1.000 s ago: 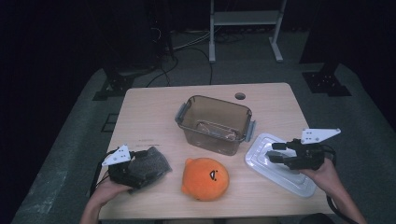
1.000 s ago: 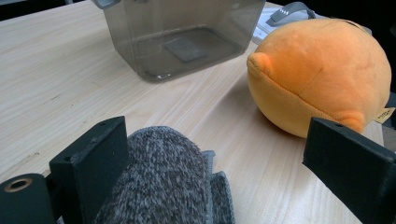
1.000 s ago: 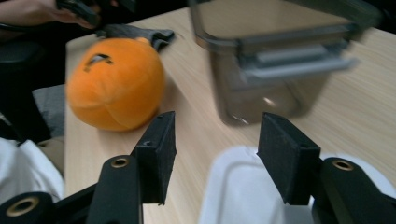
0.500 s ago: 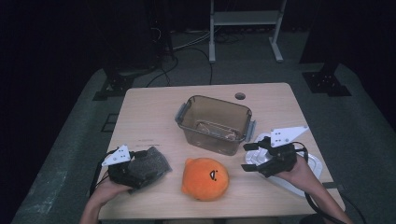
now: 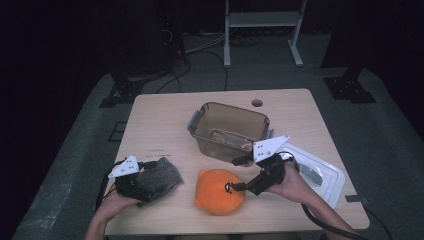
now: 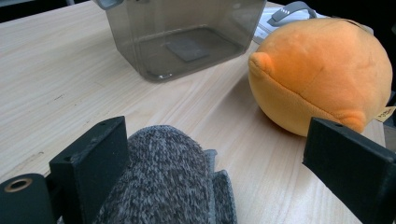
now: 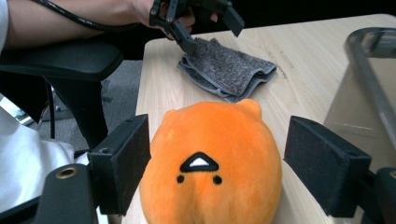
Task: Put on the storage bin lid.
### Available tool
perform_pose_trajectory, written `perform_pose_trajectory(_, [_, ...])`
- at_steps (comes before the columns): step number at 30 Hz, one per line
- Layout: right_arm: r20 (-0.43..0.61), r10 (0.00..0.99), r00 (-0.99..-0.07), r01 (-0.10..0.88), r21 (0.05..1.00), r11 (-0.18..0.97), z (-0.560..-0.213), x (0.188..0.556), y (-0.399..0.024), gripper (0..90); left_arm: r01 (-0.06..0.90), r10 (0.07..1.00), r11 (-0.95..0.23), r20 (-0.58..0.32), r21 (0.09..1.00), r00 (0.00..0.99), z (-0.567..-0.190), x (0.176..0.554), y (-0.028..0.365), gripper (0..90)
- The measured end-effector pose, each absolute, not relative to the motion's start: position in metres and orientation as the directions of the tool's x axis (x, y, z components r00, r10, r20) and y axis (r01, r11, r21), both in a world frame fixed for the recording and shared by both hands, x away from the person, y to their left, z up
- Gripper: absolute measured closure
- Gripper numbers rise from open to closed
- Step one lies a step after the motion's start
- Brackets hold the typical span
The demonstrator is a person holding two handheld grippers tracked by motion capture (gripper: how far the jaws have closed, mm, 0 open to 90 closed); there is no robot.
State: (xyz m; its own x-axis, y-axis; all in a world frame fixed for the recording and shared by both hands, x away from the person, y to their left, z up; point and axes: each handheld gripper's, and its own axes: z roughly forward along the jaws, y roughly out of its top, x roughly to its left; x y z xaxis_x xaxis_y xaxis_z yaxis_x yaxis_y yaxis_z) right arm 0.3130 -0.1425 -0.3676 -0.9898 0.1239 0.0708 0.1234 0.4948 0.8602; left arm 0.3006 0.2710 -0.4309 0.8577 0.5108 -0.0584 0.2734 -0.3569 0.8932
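The orange plush toy is set on the counter just before the brown bin. It is straddled, untouched, by the right hand-held gripper, whose jaws have just been opening. The grey cloth, left of the toy, is flanked by the open left hand-held gripper.

Nothing readable anywhere; the little tag on the orange plush is way too tiny to make out.
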Motion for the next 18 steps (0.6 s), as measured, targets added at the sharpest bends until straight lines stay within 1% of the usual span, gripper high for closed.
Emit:
perform_pose_trajectory(12, [0.072, 0.083, -0.994, 0.106, 0.833, 0.543, -0.382, 0.319, -0.106, 21.6, 0.271, 0.511, -0.355, -0.057, 0.895, 0.858, -0.431, 0.301, 0.272, 6.1])
perform_pose_trajectory(18, [0.071, 0.081, -0.994, 0.105, 0.817, 0.567, -0.395, 0.320, -0.097, 25.2, 0.272, 0.509, -0.356, -0.058, 0.894, 0.859, -0.431, 0.301, 0.272, 6.1])
